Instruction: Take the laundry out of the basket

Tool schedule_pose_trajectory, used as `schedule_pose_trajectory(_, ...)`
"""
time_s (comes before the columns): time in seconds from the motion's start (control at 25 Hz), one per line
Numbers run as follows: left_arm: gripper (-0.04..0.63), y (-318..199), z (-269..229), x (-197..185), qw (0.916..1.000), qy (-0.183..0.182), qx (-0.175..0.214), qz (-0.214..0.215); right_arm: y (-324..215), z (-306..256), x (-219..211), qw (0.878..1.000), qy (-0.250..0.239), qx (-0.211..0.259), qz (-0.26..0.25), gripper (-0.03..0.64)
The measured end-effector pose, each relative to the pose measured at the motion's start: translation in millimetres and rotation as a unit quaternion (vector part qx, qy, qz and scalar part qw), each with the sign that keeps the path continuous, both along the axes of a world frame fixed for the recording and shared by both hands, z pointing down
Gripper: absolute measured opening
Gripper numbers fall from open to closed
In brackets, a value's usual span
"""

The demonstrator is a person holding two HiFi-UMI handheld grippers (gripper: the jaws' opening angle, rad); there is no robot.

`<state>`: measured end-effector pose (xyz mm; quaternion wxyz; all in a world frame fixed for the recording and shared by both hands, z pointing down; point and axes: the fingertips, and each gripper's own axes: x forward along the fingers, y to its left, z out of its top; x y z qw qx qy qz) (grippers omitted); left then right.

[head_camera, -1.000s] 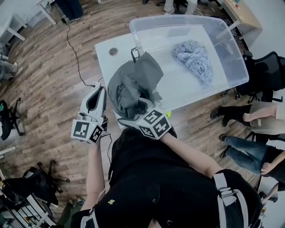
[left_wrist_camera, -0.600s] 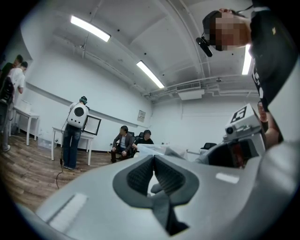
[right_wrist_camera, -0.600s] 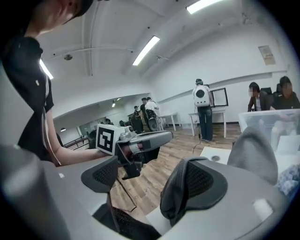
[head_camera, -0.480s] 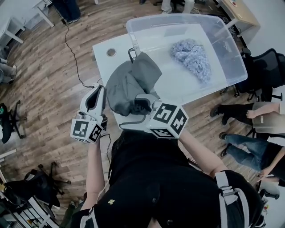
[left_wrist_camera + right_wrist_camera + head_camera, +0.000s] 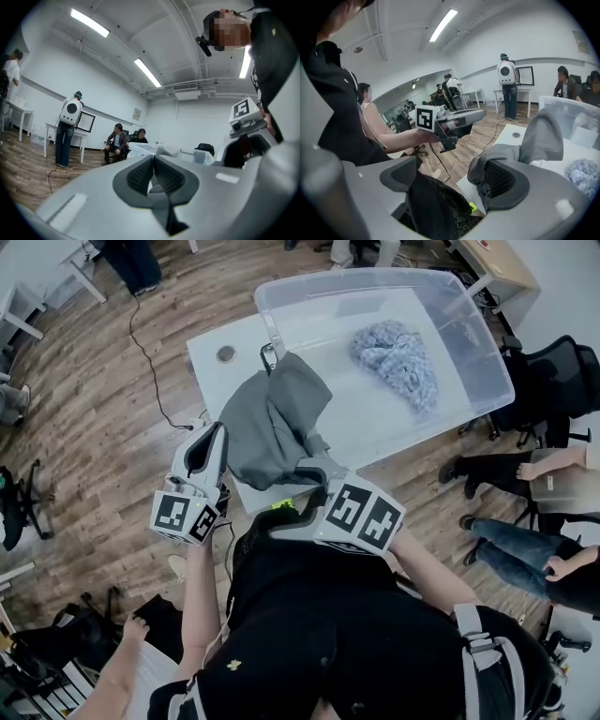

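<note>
The clear plastic basket (image 5: 473,329) stands on a white table (image 5: 211,352) with a pale blue fluffy laundry item (image 5: 398,362) inside it. A grey garment (image 5: 277,423) hangs over the basket's near left corner onto the table. My right gripper (image 5: 305,493) is at the table's near edge. Its jaws have just been opening and stand wide, pads apart. In the right gripper view (image 5: 450,177) the grey garment (image 5: 543,133) has its hem draped over the right finger (image 5: 501,180) only. My left gripper (image 5: 214,434) hovers left of the table, shut on nothing (image 5: 153,161).
Wood floor surrounds the table, with a black cable (image 5: 150,362) running left of it. Seated people (image 5: 544,484) and office chairs (image 5: 553,381) are at the right. A small yellow-green tag (image 5: 281,505) sits at the table's near edge. Someone's hand (image 5: 136,629) shows at lower left.
My right gripper has lifted and drawn back from the garment toward my body, past the table's near edge. The grey garment's hem trails with it. The left gripper has barely shifted.
</note>
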<state>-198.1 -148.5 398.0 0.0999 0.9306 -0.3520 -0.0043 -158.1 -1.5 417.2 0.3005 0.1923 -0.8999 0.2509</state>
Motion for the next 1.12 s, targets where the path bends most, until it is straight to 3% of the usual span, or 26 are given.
schedule_pose_trajectory(0.32,0.011,18.6,1.8,30.9,0.9986,-0.006,-0.004,0.053,28.0,18.8,33.1,0.995,0.067,-0.072,-0.032,0.422)
schedule_pose_trajectory(0.52,0.011,24.6,4.6,34.8,0.9983,-0.004,-0.005,0.059,25.1,6.9,50.8,0.997,0.066,-0.035,-0.015,0.395)
schedule_pose_trajectory(0.68,0.011,28.0,2.7,35.2,0.9983,-0.004,-0.003,0.059,-10.9,-10.0,82.2,0.997,0.054,0.019,0.044,0.377)
schedule_pose_trajectory(0.84,0.011,30.3,-4.6,39.6,0.9982,-0.005,0.003,0.060,-58.1,-13.5,110.8,0.989,0.055,0.084,0.105,0.377)
schedule_pose_trajectory(0.96,0.011,30.9,-10.2,43.1,0.9982,-0.006,0.008,0.059,-70.6,-2.5,112.2,0.992,0.047,0.085,0.085,0.393)
schedule_pose_trajectory(1.12,0.011,28.0,-21.2,42.2,0.9987,-0.008,0.019,0.047,-71.7,27.1,101.1,0.996,0.074,0.044,0.032,0.400)
